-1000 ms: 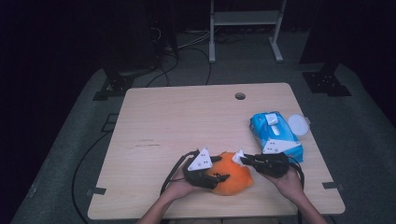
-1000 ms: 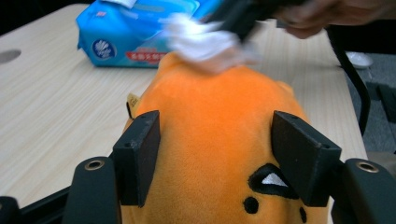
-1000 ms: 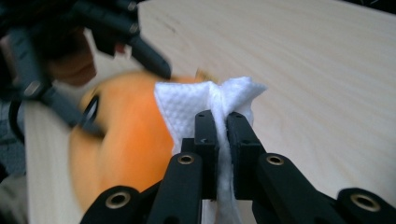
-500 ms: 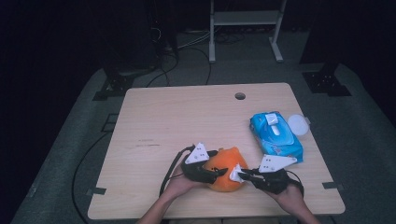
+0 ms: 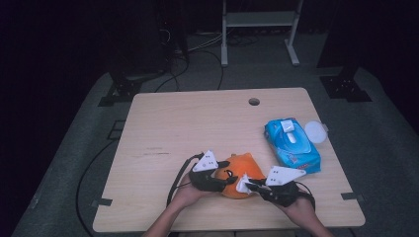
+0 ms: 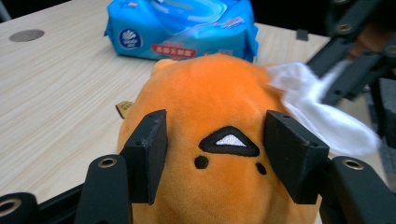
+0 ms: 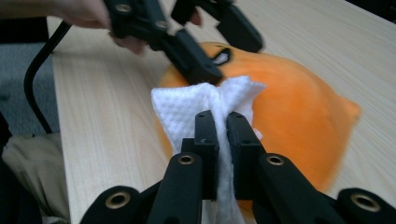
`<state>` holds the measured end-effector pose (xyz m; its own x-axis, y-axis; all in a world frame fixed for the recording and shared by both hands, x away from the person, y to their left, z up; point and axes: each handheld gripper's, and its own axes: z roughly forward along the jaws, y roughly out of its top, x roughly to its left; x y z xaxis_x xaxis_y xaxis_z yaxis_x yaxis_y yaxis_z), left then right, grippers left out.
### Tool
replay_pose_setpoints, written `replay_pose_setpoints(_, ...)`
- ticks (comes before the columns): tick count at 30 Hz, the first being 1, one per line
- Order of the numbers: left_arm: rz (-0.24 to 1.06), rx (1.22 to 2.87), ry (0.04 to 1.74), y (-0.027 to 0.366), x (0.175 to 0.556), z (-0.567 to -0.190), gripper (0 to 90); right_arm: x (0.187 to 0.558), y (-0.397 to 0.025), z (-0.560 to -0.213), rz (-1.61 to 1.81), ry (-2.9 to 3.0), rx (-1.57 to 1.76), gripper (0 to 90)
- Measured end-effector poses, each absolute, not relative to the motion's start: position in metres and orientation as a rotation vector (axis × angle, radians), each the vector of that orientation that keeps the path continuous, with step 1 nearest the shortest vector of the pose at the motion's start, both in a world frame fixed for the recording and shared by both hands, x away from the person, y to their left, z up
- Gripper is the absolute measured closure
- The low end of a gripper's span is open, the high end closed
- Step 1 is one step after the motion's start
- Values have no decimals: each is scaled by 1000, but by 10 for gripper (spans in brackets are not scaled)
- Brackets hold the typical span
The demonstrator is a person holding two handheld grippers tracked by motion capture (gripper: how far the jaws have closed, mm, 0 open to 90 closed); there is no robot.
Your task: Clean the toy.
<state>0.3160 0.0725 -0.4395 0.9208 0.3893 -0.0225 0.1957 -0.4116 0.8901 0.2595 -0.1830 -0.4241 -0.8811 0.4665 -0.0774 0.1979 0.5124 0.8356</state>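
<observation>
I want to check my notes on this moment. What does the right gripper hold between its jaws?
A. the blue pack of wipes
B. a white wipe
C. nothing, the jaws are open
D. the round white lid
B: in the right gripper view the right gripper has its jaws closed on a white wipe, pressed against the orange plush toy.

No legible text; wipes pack (image 6: 182,28) label unreadable
</observation>
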Motion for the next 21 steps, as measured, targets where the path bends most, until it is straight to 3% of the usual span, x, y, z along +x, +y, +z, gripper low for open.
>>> replay_pose_setpoints(9, 204, 1976, 471, 77, 321, -442, 403, 281, -219, -425, 1283, 2387, 720, 831)
replay_pose_setpoints(14, 148, 1938, 531, 76, 323, -441, 311, 270, -207, -426, 1266, 2406, 660, 832)
replay_pose_setpoints(21, 174, 1980, 479, 74, 320, -442, 348, 262, -188, -421, 1281, 2440, 557, 832)
